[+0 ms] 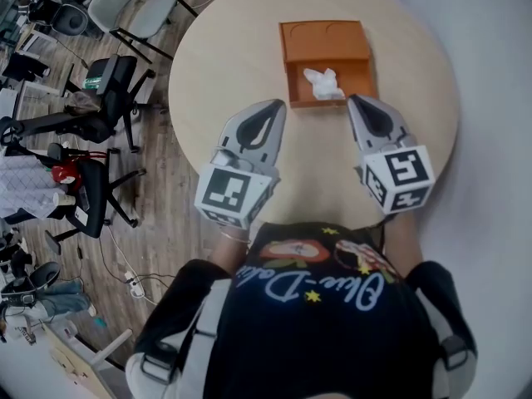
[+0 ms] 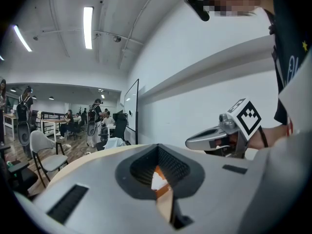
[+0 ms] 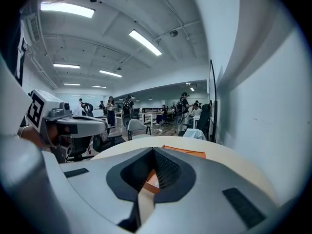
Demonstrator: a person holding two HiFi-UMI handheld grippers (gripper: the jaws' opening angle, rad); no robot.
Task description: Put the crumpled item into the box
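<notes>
Task looks done: crumpled white paper wad (image 1: 322, 84) lies inside the open orange cardboard box (image 1: 324, 41) at upper centre of the round beige worktop (image 1: 224, 65), left gripper (image 1: 274, 106) and right gripper (image 1: 359, 102) just below, fingers pressed together, empty

Orange box (image 1: 324, 44), white crumpled tissue (image 1: 322, 84), pale beige table (image 1: 224, 65), grey left gripper (image 1: 277, 106) and right gripper (image 1: 355, 100), black-and-white square-patterned marker cubes (image 1: 230, 191)

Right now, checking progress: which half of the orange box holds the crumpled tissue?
The near half of the orange box: the white crumpled tissue lies there; the far half is bare.
</notes>
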